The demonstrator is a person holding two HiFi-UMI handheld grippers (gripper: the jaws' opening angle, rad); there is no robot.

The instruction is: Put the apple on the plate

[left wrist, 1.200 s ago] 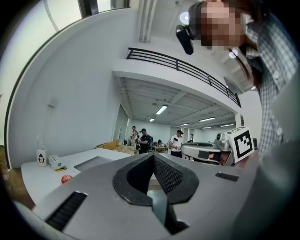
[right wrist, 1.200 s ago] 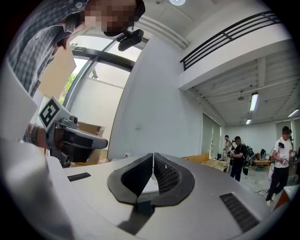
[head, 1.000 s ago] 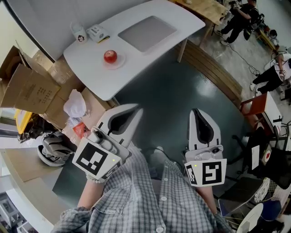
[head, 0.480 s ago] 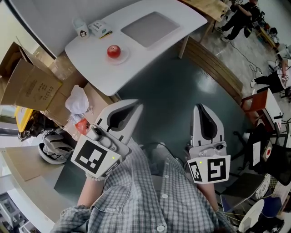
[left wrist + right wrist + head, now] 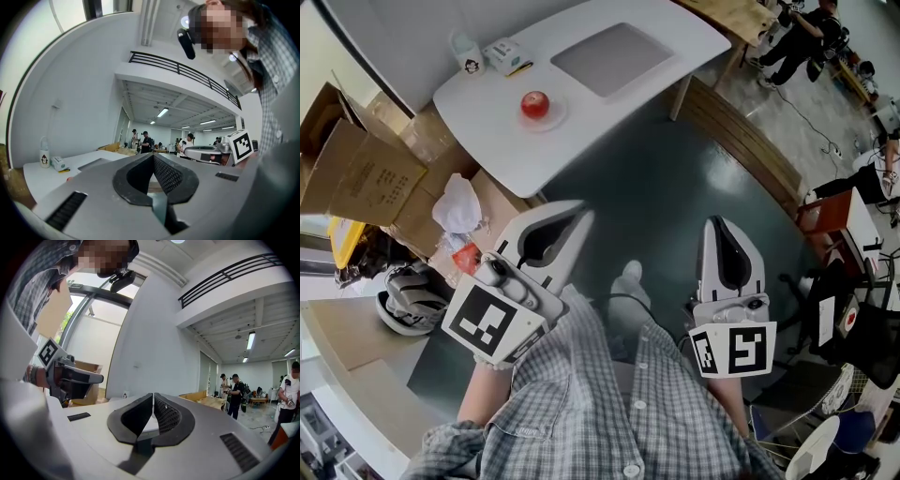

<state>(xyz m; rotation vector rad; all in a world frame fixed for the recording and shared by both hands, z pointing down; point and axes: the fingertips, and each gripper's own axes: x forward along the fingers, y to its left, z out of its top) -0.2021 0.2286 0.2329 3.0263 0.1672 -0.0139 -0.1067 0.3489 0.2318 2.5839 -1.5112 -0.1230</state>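
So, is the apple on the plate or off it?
On the plate: in the head view the apple sits on a small white plate on the white table.

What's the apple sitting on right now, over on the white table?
The apple sits on a small pale plate, whose rim shows around it, on the white table. The plate's middle is covered by the apple and cannot be seen.
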